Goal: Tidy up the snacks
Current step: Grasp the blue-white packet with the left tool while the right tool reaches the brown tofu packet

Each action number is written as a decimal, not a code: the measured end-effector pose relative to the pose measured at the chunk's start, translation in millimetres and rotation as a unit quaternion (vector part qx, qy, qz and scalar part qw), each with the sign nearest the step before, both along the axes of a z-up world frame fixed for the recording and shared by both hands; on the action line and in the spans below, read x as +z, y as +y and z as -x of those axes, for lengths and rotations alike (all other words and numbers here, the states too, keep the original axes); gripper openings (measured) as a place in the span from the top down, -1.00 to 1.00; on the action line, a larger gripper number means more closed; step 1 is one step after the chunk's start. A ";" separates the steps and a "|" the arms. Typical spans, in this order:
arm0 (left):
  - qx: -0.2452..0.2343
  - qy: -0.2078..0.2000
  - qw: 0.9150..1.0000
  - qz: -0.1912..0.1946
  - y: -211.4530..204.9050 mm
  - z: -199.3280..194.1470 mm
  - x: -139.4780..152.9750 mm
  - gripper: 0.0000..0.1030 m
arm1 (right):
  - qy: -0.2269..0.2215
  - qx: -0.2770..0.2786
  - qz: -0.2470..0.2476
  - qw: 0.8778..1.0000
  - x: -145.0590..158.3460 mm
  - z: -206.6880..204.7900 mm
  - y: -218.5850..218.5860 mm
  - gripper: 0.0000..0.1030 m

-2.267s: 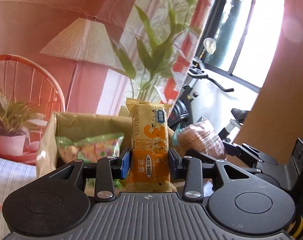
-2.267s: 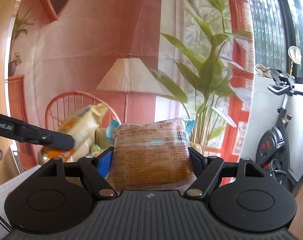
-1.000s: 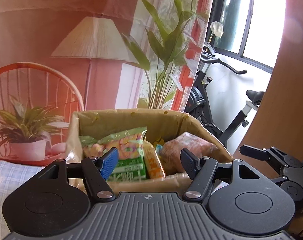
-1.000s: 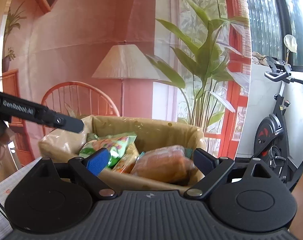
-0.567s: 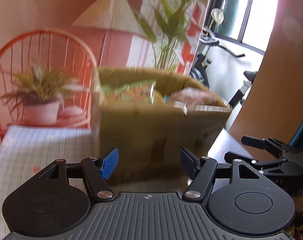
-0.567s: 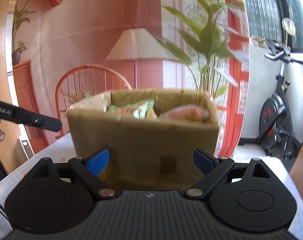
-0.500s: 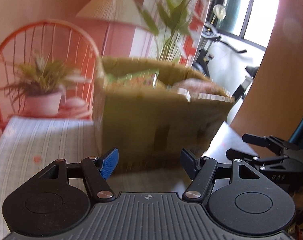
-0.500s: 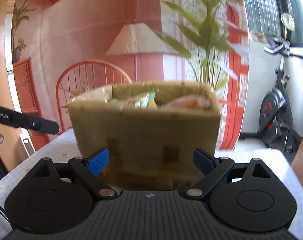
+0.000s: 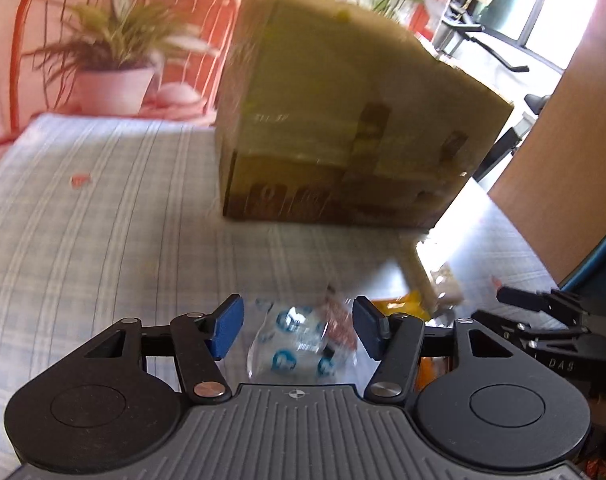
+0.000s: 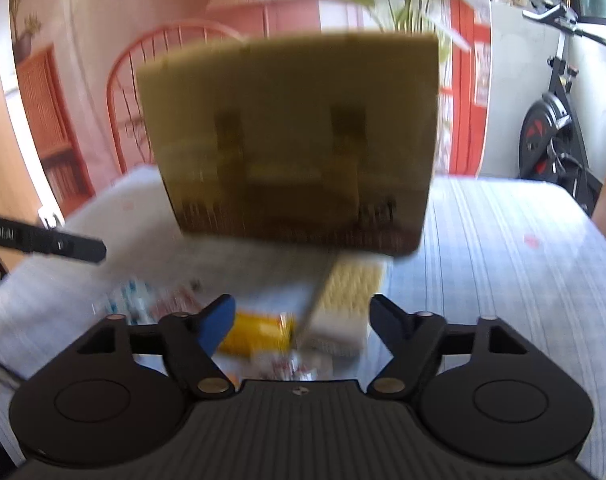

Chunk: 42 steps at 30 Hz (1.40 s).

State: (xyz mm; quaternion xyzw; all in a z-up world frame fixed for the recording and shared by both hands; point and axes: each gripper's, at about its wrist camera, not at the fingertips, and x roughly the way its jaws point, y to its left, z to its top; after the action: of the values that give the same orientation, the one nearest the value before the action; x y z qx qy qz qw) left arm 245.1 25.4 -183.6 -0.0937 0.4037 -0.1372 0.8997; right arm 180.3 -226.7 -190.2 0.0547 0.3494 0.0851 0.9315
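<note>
Checked cloth covers the table, and a cardboard box stands toward its far edge, with a potted plant and a red chair behind it. On the cloth in front of the box lie the loose snacks: a clear packet printed with blue rounds, a yellow packet and a pale wafer pack that reaches back to the foot of the box.

Both claws are empty and their jaws are closing. The left gripper has the clear packet lying between its fingers, though the pads look just short of pressing it. The right gripper straddles the yellow packet and the near end of the wafer pack without touching either, as far as the blur allows.

All three look light and crinkly, likely slippery film over crumbly contents. A gentle pinch across the middle of the body, not the sealed ends, should hold without crushing.

Only the left wrist view shows the clear packet sharply, and the box's side wall. Only the right wrist view shows the wafer pack's full length and the box front square on; contents of the box are hidden in both.
</note>
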 end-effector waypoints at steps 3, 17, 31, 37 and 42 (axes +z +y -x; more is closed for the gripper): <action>0.006 0.008 1.000 0.001 3.4 1.2 -9.2 -0.20 | 0.020 -0.007 0.001 1.000 -14.3 7.8 -2.2 -0.39; 0.017 0.031 0.999 0.008 -0.2 11.9 -31.1 -0.14 | 0.048 0.024 0.020 0.998 -43.7 -0.7 30.9 -0.44; 0.026 0.037 0.999 0.018 -4.0 -0.3 -43.9 -0.13 | 0.010 0.029 0.038 0.999 -51.1 12.0 30.9 -0.25; 0.035 0.027 0.999 0.028 -1.1 -1.5 -46.1 -0.06 | 0.005 0.028 0.036 0.999 -50.9 13.8 30.6 -0.25; 0.029 0.030 0.999 0.031 -4.6 -4.9 -48.8 -0.08 | 0.003 0.029 0.037 0.999 -51.2 13.2 30.9 -0.26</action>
State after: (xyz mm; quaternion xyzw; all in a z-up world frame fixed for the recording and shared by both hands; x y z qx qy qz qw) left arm 250.0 20.8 -232.4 -0.1370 0.4236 -0.1204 0.8873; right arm 167.2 -195.8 -241.3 0.0105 0.3567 0.0987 0.9289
